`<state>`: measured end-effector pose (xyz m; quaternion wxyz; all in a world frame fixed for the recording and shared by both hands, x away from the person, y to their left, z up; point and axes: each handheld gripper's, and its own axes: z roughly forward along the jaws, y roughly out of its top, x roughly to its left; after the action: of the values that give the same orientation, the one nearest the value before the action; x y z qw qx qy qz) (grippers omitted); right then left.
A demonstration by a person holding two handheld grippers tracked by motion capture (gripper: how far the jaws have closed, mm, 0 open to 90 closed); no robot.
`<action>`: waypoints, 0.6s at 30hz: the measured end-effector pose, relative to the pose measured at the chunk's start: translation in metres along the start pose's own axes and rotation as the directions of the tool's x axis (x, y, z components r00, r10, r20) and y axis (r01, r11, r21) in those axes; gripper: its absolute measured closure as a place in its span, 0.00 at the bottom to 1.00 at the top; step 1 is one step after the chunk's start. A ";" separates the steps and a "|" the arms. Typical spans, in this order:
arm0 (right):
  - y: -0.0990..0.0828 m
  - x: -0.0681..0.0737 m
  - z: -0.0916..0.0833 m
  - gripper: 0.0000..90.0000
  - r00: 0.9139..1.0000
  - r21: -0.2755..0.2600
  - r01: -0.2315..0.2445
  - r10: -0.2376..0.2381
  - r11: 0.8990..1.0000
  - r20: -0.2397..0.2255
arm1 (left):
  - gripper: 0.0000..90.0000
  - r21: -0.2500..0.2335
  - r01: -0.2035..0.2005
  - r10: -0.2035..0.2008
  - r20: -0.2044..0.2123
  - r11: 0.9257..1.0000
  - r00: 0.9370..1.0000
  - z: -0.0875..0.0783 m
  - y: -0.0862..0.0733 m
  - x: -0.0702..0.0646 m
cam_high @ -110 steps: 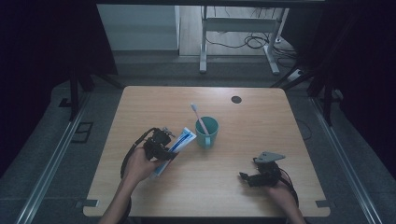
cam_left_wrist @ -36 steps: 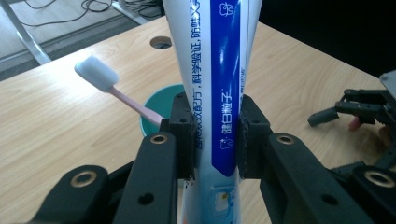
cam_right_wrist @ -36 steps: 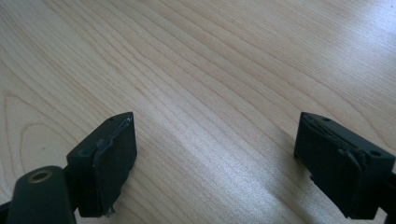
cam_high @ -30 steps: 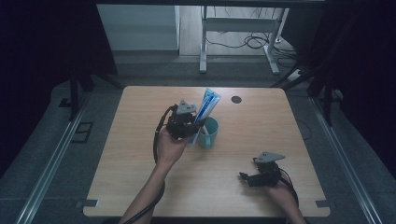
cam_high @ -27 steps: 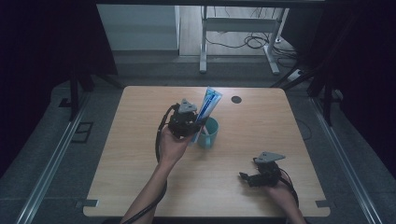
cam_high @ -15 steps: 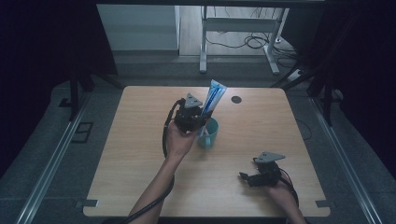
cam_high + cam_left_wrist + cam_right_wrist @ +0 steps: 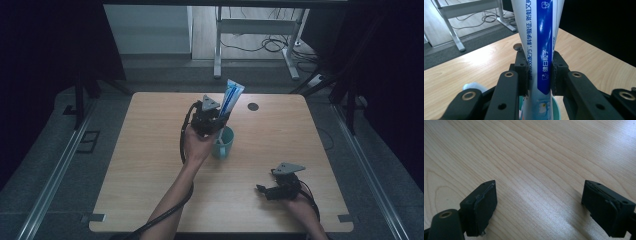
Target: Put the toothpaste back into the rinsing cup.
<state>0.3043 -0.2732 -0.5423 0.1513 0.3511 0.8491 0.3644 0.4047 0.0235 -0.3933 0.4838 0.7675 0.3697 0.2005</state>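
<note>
1. The toothpaste tube (image 7: 541, 50) is pinched between the pads of the left gripper (image 7: 210, 117) and held upright over the teal cup (image 7: 223, 143), with its lower end apparently just inside the rim. In the left gripper view the tube is seen squeezed in at the sides where the pads bite.
2. A toothbrush (image 7: 218, 140) is already standing in the cup, so the space inside is shared. If the tube is pushed down onto it, the brush could probably be levered out or the cup nudged along.
3. The cup looks light and is not steadied by anything. A sideways bump from the tube or the gripper body could easily tip it, and it sits out in the middle of the table (image 7: 150, 165), so a spill would roll.
4. The tube is tall compared with the cup. If it is let go while leaning, it could probably flop over the rim and drag the cup with it.
5. The right gripper (image 7: 264, 190) is resting on the table near the front edge, well apart from the cup, with its jaws spread wide and nothing between them, so no help with holding the cup is being given from there.
</note>
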 end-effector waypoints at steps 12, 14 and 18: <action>0.000 0.000 0.000 0.15 1.000 0.000 0.001 -0.001 1.000 0.001 | 0.80 -0.019 0.009 -0.009 -0.015 1.000 1.000 0.013 -0.001 0.001; 0.000 0.000 0.000 0.15 1.000 0.001 0.002 -0.002 1.000 0.002 | 0.80 -0.020 0.007 -0.008 -0.019 1.000 1.000 0.015 -0.002 0.001; 0.000 0.000 0.000 0.15 1.000 0.000 0.001 -0.001 1.000 0.001 | 0.80 -0.024 0.018 -0.019 -0.025 1.000 1.000 0.019 -0.007 0.001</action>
<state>0.3044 -0.2732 -0.5423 0.1517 0.3509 0.8493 0.3641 0.4156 0.0145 -0.4080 0.4899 0.7557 0.3805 0.2102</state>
